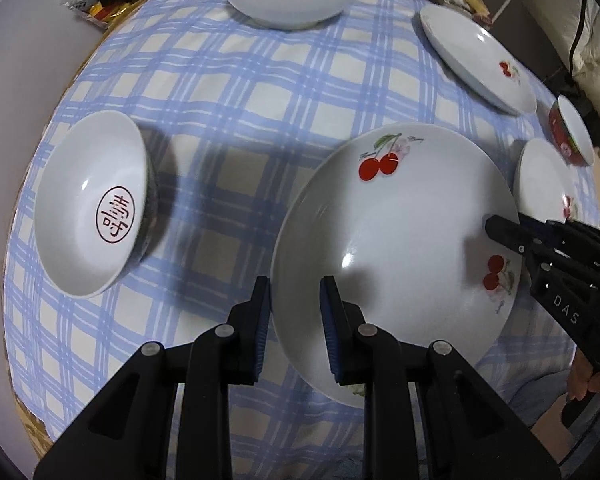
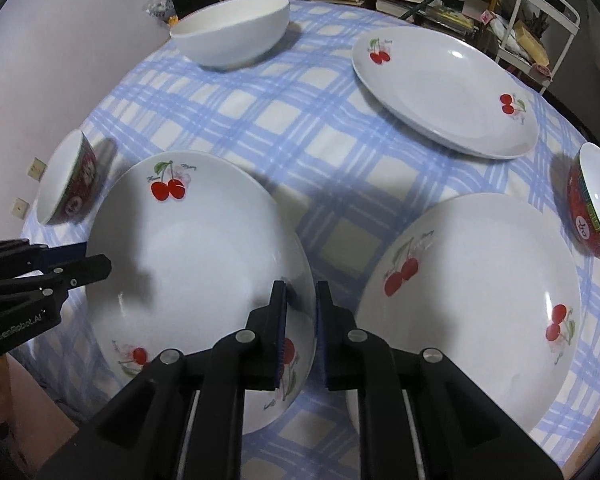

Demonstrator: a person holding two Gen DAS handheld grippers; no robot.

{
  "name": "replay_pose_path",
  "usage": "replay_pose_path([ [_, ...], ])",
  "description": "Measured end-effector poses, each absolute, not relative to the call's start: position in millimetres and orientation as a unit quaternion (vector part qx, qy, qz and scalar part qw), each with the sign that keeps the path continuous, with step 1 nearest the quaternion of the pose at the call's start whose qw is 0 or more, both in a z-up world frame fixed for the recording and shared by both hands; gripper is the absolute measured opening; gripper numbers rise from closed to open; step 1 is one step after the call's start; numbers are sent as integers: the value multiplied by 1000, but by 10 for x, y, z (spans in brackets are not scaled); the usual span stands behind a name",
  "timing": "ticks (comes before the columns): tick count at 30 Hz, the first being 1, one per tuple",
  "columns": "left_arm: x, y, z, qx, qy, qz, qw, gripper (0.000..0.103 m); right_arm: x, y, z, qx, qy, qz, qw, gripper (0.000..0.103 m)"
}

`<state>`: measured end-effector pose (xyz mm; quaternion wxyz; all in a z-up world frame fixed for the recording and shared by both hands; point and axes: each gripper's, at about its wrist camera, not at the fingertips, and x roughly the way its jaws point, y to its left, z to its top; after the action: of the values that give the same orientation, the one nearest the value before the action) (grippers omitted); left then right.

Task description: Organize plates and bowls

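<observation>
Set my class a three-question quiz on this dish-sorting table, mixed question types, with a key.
1. How many cherry plates show in the right wrist view?
2. True or false: the left gripper and right gripper both straddle the near cherry plate.
3. In the left wrist view, the red-seal bowl lies: A left of that plate; B right of it; C on it.
Key: 1 three; 2 true; 3 A.

Right gripper (image 2: 300,320): your pads straddle the right rim of the near-left cherry plate (image 2: 188,248), jaws narrow.
Left gripper (image 2: 96,268): your other tool meets that plate's left rim.
Table (image 2: 300,152): blue-checked cloth.
Other plates: near-right plate (image 2: 480,300); far oval plate (image 2: 440,88).
Bowls: white bowl (image 2: 232,32) far; red-sided bowl (image 2: 70,178) left; red bowl (image 2: 594,204) right.
</observation>
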<state>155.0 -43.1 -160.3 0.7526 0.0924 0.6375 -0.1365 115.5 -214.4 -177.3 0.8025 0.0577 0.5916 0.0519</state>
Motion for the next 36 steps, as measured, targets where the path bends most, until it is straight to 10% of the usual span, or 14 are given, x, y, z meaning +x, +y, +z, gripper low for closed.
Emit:
replay_pose_path([
  [29,1606,-412,-1351,88,603,-110,785,31,1059,-2272,-1371,43,547,53,835,17],
  [36,1601,-738,-1046,120,564,-117,809,54,975,-2706,-1020,39,507,5,861,74],
])
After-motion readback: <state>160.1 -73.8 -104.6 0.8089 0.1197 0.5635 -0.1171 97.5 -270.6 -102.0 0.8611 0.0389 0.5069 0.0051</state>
